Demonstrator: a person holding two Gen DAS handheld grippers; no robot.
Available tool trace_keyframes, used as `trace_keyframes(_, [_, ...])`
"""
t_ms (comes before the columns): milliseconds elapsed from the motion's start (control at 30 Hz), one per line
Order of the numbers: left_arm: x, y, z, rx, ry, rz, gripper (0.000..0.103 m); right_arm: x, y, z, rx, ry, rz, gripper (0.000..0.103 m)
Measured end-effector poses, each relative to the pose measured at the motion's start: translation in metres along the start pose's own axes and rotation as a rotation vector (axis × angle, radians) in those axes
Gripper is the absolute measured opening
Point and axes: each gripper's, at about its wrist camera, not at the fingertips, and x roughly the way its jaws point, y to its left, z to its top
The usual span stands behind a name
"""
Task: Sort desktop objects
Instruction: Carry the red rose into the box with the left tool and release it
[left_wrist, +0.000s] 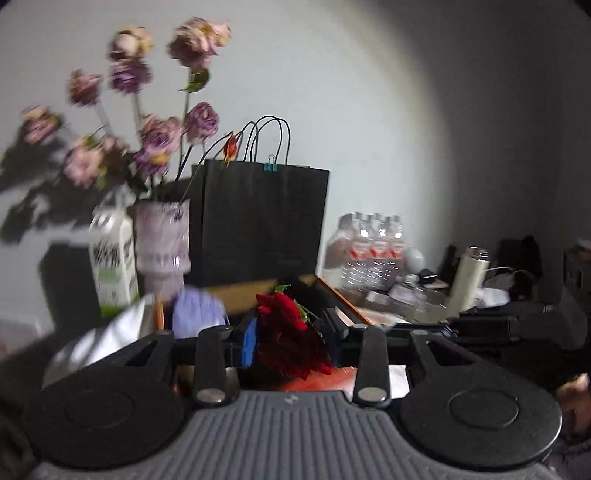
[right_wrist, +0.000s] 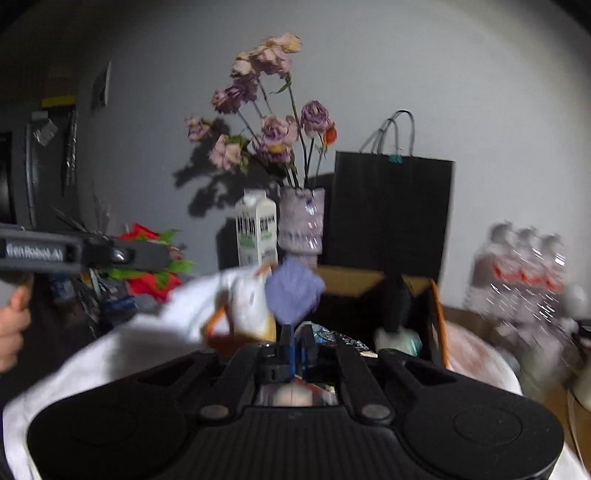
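A red flower is pinched in the left claw and a purple cloth in the pressed-together right claw, both carried before the black bag; sorting spots must be chosen next.

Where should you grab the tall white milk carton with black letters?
Grip the tall white milk carton across its flat side walls around mid-height, coming level from the front. The purple glass vase stands close on its right and the wall is behind, so the front looks the freest way in.

Passage beyond the open brown cardboard box is blocked by the black paper bag, with a white carton and pale vase left of that box.
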Motion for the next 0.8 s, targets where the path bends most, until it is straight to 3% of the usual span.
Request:
trace_keyframes(100, [0.078,0.019,0.027,-0.002,0.097,0.018,0.037,0.064,-0.032,0.043,0.054,0.043,0.055,0.002])
trace_keyframes(200, [0.154,0.046,0.036,-0.054,0.213,0.061,0.037,0.138,-0.060,0.069,0.096,0.118,0.044,0.002])
trace_keyframes(300, [0.210,0.078,0.033,-0.106,0.292,0.096,0.037,0.211,-0.085,0.076,0.137,0.205,0.012,0.003])
trace_keyframes(400, [0.254,0.102,0.021,-0.119,0.399,0.029,0.038,0.270,-0.097,0.067,0.187,0.277,-0.010,0.003])
trace_keyframes(433, [0.266,0.111,0.016,-0.102,0.433,0.052,0.039,0.285,-0.099,0.063,0.193,0.288,-0.011,0.003])
trace_keyframes(533, [0.292,0.126,0.002,-0.117,0.518,0.184,0.048,0.327,-0.097,0.055,0.187,0.366,0.003,0.007])
trace_keyframes(567, [0.297,0.131,-0.002,-0.135,0.550,0.191,0.058,0.338,-0.095,0.051,0.176,0.396,-0.013,0.015])
trace_keyframes(633, [0.292,0.139,-0.003,-0.170,0.547,0.177,0.067,0.352,-0.090,0.044,0.167,0.466,-0.054,0.013])
trace_keyframes(667, [0.286,0.139,0.000,-0.177,0.531,0.172,0.070,0.351,-0.088,0.044,0.163,0.462,-0.067,0.018])
trace_keyframes(733, [0.273,0.141,0.008,-0.187,0.503,0.195,0.079,0.339,-0.086,0.048,0.190,0.450,-0.057,0.039])
trace_keyframes(767, [0.265,0.142,0.013,-0.196,0.496,0.192,0.081,0.332,-0.088,0.052,0.211,0.451,-0.061,0.054])
trace_keyframes(800, [0.257,0.143,0.019,-0.206,0.491,0.205,0.085,0.325,-0.091,0.056,0.221,0.447,-0.071,0.060])
